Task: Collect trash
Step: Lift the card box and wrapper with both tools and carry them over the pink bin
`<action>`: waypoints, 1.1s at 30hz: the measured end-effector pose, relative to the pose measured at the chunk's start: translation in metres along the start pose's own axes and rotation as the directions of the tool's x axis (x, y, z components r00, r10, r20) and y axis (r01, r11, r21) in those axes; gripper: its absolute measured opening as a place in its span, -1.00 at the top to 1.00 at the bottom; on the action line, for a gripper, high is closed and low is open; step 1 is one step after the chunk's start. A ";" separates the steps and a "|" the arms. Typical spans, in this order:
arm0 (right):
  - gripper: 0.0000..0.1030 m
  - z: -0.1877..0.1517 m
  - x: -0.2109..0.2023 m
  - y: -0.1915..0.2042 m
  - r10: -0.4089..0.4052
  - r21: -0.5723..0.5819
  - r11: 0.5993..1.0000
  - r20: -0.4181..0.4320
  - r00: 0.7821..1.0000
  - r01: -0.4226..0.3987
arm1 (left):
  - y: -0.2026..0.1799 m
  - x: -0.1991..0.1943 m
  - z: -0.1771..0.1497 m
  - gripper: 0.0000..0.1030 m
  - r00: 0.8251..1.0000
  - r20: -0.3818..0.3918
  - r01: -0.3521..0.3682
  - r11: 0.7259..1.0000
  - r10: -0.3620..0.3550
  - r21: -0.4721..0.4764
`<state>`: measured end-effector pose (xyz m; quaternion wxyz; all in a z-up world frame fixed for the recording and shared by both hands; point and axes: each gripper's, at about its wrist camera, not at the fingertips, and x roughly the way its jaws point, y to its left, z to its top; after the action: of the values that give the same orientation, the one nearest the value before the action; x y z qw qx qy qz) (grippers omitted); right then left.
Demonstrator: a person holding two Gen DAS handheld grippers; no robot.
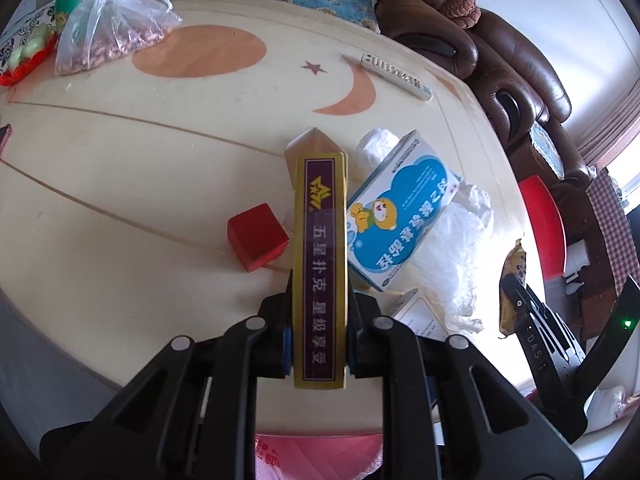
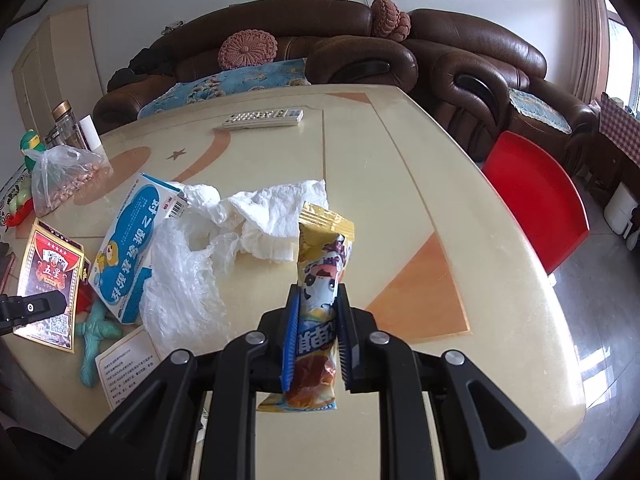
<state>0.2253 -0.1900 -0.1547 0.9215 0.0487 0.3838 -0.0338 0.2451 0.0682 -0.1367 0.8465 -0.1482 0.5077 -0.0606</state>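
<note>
Both hands are busy in the picking-up step: the left gripper (image 1: 320, 344) is clamping the playing-card box (image 1: 320, 264) by its narrow sides, just left of the blue medicine box (image 1: 404, 216), and the right gripper (image 2: 316, 340) is gripping a snack wrapper (image 2: 320, 280) to the right of that box. I think the next move is carrying both to a bin, which neither view is showing. Only the right wrist view is showing the card box's printed front and the green toy (image 2: 96, 332); the red block (image 1: 258, 236) is clear only in the left.
</note>
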 end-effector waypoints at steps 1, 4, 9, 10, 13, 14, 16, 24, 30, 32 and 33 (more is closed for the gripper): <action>0.66 0.001 -0.003 0.000 0.000 -0.001 1.000 0.003 1.000 0.000 | 0.000 -0.003 0.000 0.63 1.000 0.004 -0.003 1.000 0.003 0.002; 0.66 0.002 -0.019 -0.001 -0.010 -0.007 1.000 0.031 0.999 0.010 | -0.003 -0.014 -0.002 0.63 1.000 0.021 -0.003 1.000 0.002 0.018; 0.66 0.005 -0.061 0.002 -0.017 -0.028 0.999 0.095 0.995 0.019 | -0.009 -0.046 -0.006 0.63 0.998 0.070 -0.001 0.999 -0.002 0.049; 0.66 0.005 -0.068 0.003 -0.014 -0.032 0.999 0.104 0.995 0.017 | -0.010 -0.054 -0.008 0.63 0.997 0.082 -0.003 0.998 -0.002 0.057; 0.66 0.002 -0.097 0.009 -0.005 -0.056 0.998 0.133 0.991 0.012 | -0.013 -0.075 -0.015 0.63 0.994 0.113 -0.005 0.997 -0.004 0.077; 0.66 0.001 -0.105 0.012 -0.002 -0.063 0.998 0.140 0.990 0.011 | -0.015 -0.081 -0.017 0.63 0.993 0.122 -0.005 0.996 -0.006 0.084; 0.66 -0.001 -0.125 0.016 0.002 -0.077 0.997 0.158 0.987 0.010 | -0.018 -0.094 -0.025 0.63 0.990 0.141 -0.012 0.995 -0.003 0.104; 0.66 -0.015 -0.185 0.028 0.019 -0.106 0.994 0.184 0.983 0.001 | -0.022 -0.132 -0.061 0.63 0.985 0.173 -0.029 0.986 0.000 0.163; 0.66 -0.024 -0.212 0.035 0.032 -0.119 0.993 0.182 0.983 -0.011 | -0.024 -0.157 -0.084 0.63 0.980 0.201 -0.039 0.979 -0.002 0.201; 0.66 -0.028 -0.222 0.037 0.041 -0.124 0.992 0.181 0.983 -0.019 | -0.025 -0.164 -0.090 0.63 0.978 0.209 -0.044 0.976 -0.002 0.214; 0.66 -0.030 -0.227 0.038 0.043 -0.128 0.992 0.182 0.982 -0.020 | -0.026 -0.169 -0.094 0.63 0.977 0.215 -0.047 0.974 -0.002 0.223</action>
<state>0.0480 -0.1427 -0.0119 0.9547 -0.0066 0.2976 0.0007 0.0834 0.0680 -0.0279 0.9082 -0.0507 0.4052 -0.0922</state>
